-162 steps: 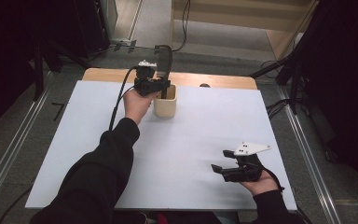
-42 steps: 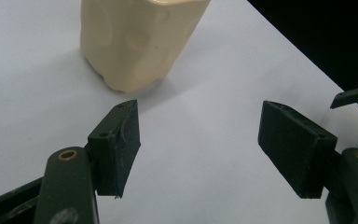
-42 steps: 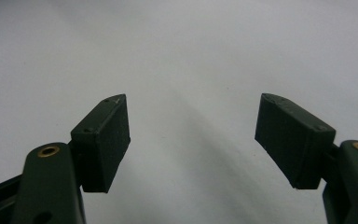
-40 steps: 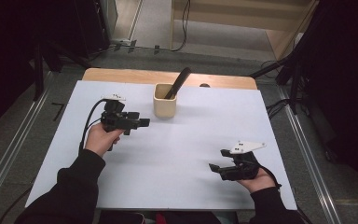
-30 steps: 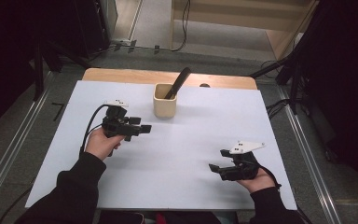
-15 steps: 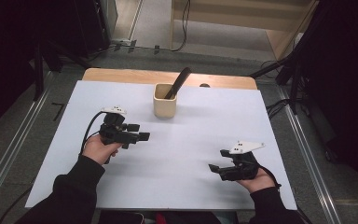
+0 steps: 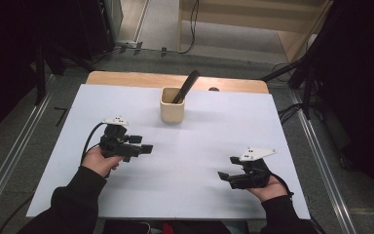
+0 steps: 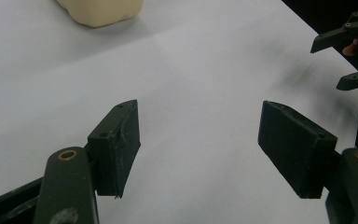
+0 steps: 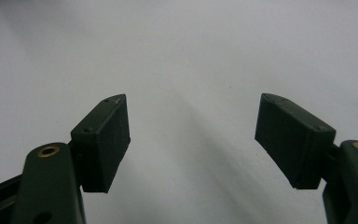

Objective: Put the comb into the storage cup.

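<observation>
A cream cup (image 7: pixel 172 105) stands at the back middle of the white table (image 7: pixel 190 146), with a dark utensil (image 7: pixel 186 85) leaning out of it to the right. My left gripper (image 7: pixel 143 144) is held low over the table's left side, in front and to the left of the cup, jaws wide apart and empty. In the left gripper view (image 8: pixel 198 144) the cup's base (image 8: pixel 101 10) sits at the top left. My right gripper (image 7: pixel 228 167) rests near the front right, open and empty; its own view (image 9: pixel 192 135) has bare white table between the jaws.
A wooden strip (image 7: pixel 126 79) runs along the table's far edge. Metal rails (image 7: pixel 9 161) flank both sides on the floor, with cables (image 7: pixel 292 109) at the right. The other gripper (image 8: pixel 349 56) is at the right edge of the left gripper view.
My left gripper left the utensil in the cup and came back toward the person and to the left, sinking lower over the table. The right gripper has stayed put.
</observation>
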A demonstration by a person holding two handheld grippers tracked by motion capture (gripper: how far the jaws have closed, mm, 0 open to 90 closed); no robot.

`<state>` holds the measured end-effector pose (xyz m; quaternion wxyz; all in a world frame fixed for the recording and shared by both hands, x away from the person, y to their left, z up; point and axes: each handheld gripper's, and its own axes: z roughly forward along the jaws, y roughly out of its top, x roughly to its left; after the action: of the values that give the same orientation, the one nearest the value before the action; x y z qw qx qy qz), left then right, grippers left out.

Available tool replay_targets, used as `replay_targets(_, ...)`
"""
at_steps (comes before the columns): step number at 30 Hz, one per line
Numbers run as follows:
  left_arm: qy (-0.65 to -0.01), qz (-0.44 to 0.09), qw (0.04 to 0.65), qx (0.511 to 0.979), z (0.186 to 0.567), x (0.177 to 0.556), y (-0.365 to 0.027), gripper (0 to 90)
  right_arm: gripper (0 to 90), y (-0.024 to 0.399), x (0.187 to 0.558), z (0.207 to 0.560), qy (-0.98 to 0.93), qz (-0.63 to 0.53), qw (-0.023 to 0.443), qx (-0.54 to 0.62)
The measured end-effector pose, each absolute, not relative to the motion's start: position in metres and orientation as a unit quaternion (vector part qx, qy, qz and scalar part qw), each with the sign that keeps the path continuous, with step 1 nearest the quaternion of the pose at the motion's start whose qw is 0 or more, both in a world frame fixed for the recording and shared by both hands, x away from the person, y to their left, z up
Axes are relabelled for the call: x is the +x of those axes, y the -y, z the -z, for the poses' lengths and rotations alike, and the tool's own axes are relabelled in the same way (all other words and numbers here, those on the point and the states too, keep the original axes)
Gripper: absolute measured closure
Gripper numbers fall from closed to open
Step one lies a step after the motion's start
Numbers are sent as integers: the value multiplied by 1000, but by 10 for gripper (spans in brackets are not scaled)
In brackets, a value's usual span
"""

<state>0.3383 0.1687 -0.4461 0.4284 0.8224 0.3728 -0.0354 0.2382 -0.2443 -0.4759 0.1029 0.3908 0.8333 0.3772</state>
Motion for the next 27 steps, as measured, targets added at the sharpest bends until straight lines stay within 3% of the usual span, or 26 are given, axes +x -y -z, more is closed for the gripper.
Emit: replay_targets(27,-368,38,402,838,459,313,-174,300,245,242,238,477,-838,-371,98,389)
